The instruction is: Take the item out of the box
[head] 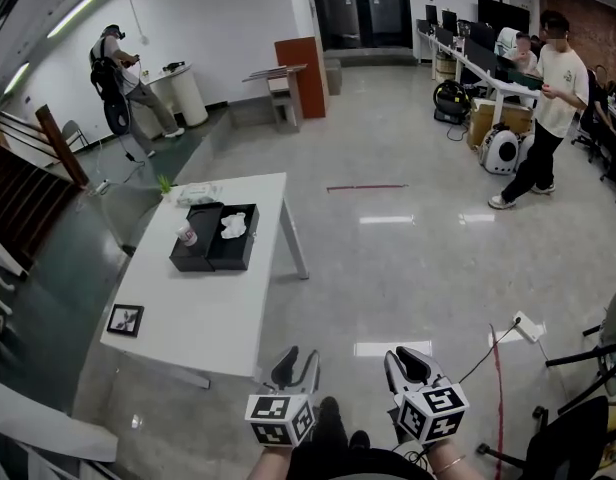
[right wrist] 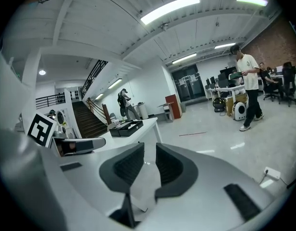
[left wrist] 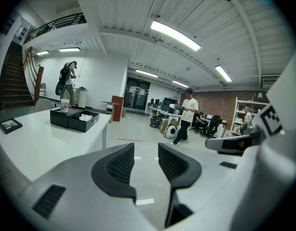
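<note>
Head view: I'm holding the left gripper [head: 298,364] and right gripper [head: 412,366] by my body, fingers [left wrist: 120,170] partly open on both, gripping nothing. The white item [head: 234,226] is lying in the open black box [head: 210,253] on the tabletop [head: 208,313], well apart. Judging that the approach is pending: next I'm stepping closer and reaching in.

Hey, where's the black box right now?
The black box sits left of centre in the head view, at the far end of the white table, beyond the small framed picture.
</note>
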Action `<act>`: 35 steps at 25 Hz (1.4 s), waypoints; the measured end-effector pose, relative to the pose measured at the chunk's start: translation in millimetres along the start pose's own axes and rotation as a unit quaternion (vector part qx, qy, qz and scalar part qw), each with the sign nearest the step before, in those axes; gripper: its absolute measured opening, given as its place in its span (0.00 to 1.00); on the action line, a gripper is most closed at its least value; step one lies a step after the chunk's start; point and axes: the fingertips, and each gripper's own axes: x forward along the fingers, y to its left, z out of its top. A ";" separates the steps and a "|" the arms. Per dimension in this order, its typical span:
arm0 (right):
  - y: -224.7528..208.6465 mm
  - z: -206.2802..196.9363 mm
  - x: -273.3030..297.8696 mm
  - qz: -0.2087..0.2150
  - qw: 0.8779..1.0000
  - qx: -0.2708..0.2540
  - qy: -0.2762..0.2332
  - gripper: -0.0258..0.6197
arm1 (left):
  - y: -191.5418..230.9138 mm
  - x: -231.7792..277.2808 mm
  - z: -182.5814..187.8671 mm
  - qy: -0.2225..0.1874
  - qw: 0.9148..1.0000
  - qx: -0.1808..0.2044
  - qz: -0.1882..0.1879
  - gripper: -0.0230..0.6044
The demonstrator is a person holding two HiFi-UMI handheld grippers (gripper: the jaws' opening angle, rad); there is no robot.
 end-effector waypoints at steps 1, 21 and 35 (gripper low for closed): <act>-0.5 -0.3 2.6 0.001 1.000 0.002 0.003 0.14 | 2.1 2.1 0.4 0.001 1.000 -0.001 0.002 0.25; -43.2 52.7 170.6 0.001 0.999 0.018 0.030 0.21 | 110.0 154.9 69.2 0.004 1.000 -0.015 0.020 0.32; -43.4 96.0 292.7 0.003 0.999 0.012 0.051 0.21 | 197.6 235.4 115.9 0.006 0.999 -0.020 0.040 0.32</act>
